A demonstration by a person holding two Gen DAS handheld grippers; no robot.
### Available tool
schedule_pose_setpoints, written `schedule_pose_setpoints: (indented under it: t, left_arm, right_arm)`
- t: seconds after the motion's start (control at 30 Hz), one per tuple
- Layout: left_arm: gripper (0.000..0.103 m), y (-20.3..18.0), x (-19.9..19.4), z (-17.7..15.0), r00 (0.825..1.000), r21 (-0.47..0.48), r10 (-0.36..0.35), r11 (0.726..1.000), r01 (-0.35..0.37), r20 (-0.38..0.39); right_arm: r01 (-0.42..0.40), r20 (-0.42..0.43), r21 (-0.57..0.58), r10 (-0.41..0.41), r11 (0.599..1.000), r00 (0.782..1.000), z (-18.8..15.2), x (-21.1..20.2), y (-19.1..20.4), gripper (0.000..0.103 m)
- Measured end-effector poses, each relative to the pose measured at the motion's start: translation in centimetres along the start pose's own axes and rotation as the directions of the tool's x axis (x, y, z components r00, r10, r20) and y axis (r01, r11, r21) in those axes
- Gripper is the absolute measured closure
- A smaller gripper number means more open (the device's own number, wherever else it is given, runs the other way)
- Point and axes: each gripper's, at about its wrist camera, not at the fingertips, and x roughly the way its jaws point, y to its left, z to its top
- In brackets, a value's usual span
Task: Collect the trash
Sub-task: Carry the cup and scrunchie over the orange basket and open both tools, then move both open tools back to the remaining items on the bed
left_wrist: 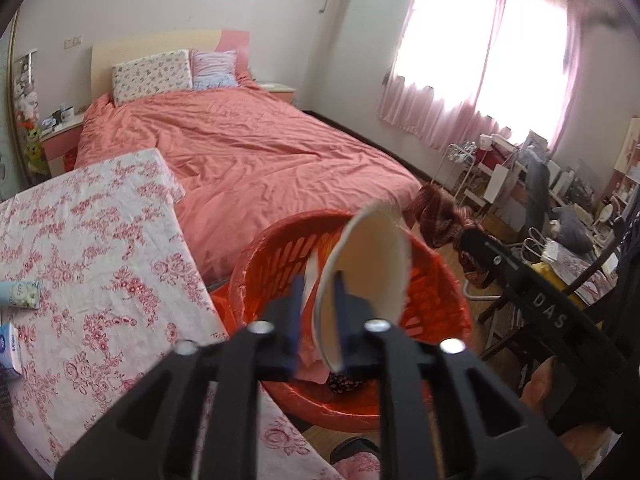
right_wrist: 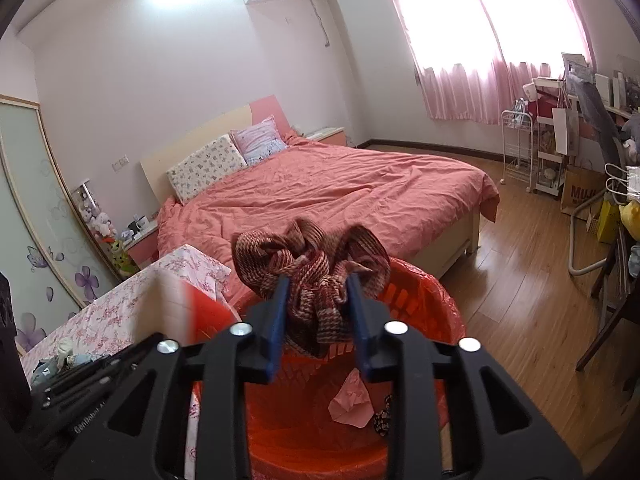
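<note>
My left gripper (left_wrist: 318, 312) is over the red basket (left_wrist: 440, 280), which is lined with a red bag. A cream paper bowl (left_wrist: 370, 264) stands on edge between its fingers; it looks motion-blurred and loose in a wide gap. My right gripper (right_wrist: 318, 312) is shut on a bunched dark red checked cloth (right_wrist: 312, 268) and holds it above the same basket (right_wrist: 420, 304). Inside the basket lie a pink crumpled paper (right_wrist: 350, 402) and a small dark patterned scrap (right_wrist: 382, 420). The cloth also shows in the left wrist view (left_wrist: 440, 216), at the basket's far right.
A table with a pink floral cloth (left_wrist: 92, 248) stands left of the basket and bears a tissue pack (left_wrist: 20, 294) and a small blue box (left_wrist: 10, 346). A bed with a salmon cover (right_wrist: 328, 192) lies behind. Cluttered shelves and a chair (right_wrist: 600, 184) stand at the right on wood floor.
</note>
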Motion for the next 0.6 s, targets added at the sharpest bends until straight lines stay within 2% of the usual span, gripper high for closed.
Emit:
schedule_pose_setpoints:
  t: [0.03,0.2,0.33,0.37,0.47,0.6]
  left_arm:
    - [0.064,0.4,0.2,-0.2,1.000,-0.011,0.018,1.000,-0.018,-0.005]
    - [0.060,2.9,-0.1,-1.2,0.997,-0.032,0.077,0.997,-0.077,-0.023]
    - [0.045,5.0,-2.0,-1.9,0.990,-0.027,0.142,0.989,-0.143,-0.012]
    - [0.040,5.5,-2.6,-2.0,0.987,-0.025,0.161,0.987,-0.161,-0.005]
    - [0.035,7.6,-5.1,-2.7,0.975,-0.026,0.220,0.975,-0.220,0.019]
    - [0.032,11.1,-8.5,-3.7,0.953,-0.057,0.300,0.953,-0.298,0.033]
  right_arm:
    - [0.005,-0.005,-0.004,-0.005,1.000,1.000,-0.1,0.2,-0.1,0.059]
    - [0.025,-0.021,-0.022,-0.026,0.999,0.999,-0.9,-0.1,-0.1,0.052]
    - [0.029,-0.037,-0.037,-0.031,0.999,0.999,-1.2,-0.3,0.6,0.052]
    - [0.028,-0.041,-0.045,-0.030,0.999,0.999,-1.3,-0.3,0.9,0.050]
    - [0.016,-0.047,-0.075,-0.020,0.997,0.999,-1.5,-0.4,2.2,0.046]
    - [-0.012,-0.062,-0.133,0.004,0.991,0.998,-2.1,-0.7,4.8,0.046]
